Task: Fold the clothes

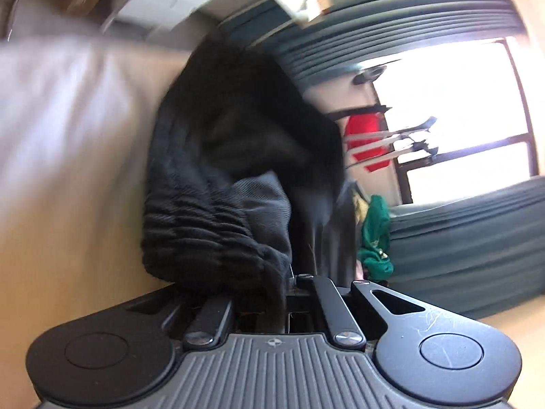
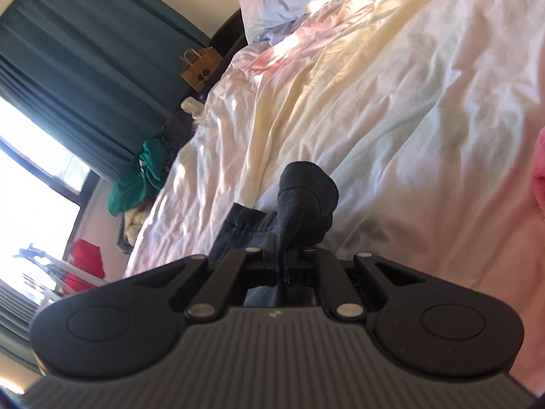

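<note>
The left claw (image 1: pixel 289 283) is clenching a bunched fold of the black garment (image 1: pixel 218 184), whose ribbed, gathered band is piling up just above the linkage while the rest of the cloth is hanging away from the camera, blurred. The right claw (image 2: pixel 282 248) is likewise gripping dark fabric: a rounded, ribbed end of the dark garment (image 2: pixel 303 201) is sticking up past the closed fingertips, with a flatter grey part lying beside it on the left, and all of it is resting against the bed (image 2: pixel 391 102) with its rumpled pastel duvet (whether both claws are sharing one piece of clothing cannot be told from these views). In both views teal curtains (image 2: pixel 85 61) are framing a bright window (image 1: pixel 460 102), a green cloth (image 2: pixel 143 173) is lying crumpled near the bed's far edge, and something red (image 2: pixel 85 262) is sitting by a drying rack (image 1: pixel 391 143). A brown paper bag (image 2: pixel 199 68) is standing beyond the bed.
</note>
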`<control>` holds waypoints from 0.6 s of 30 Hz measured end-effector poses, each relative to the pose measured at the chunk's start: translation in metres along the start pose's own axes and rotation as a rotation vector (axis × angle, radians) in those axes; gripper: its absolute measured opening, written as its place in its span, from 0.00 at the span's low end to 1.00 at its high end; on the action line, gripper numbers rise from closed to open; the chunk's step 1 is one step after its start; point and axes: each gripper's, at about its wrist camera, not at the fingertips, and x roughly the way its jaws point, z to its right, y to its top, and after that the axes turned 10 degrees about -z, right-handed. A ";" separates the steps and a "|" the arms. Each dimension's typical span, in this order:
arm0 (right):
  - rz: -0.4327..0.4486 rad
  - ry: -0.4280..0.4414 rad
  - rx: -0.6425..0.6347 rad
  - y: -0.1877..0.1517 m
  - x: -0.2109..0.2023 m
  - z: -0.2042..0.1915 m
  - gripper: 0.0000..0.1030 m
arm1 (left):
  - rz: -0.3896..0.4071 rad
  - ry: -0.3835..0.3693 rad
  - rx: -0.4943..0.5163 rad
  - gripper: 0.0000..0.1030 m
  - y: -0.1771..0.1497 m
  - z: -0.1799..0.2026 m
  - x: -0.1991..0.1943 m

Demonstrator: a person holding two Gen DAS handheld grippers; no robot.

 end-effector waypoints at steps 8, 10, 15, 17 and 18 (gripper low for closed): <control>0.202 -0.045 0.044 0.021 -0.026 0.019 0.05 | -0.009 0.065 0.046 0.03 0.027 0.001 -0.083; 0.251 -0.094 0.038 0.027 -0.032 0.025 0.05 | -0.033 0.101 0.079 0.04 0.026 -0.005 -0.091; 0.251 -0.192 0.065 0.032 -0.026 0.045 0.05 | -0.117 0.169 0.095 0.04 0.047 -0.033 -0.102; 0.217 -0.265 0.048 0.031 -0.016 0.052 0.05 | -0.159 0.209 0.095 0.04 0.057 -0.058 -0.111; 0.185 -0.294 0.047 0.031 -0.010 0.057 0.05 | -0.185 0.226 0.089 0.05 0.060 -0.070 -0.114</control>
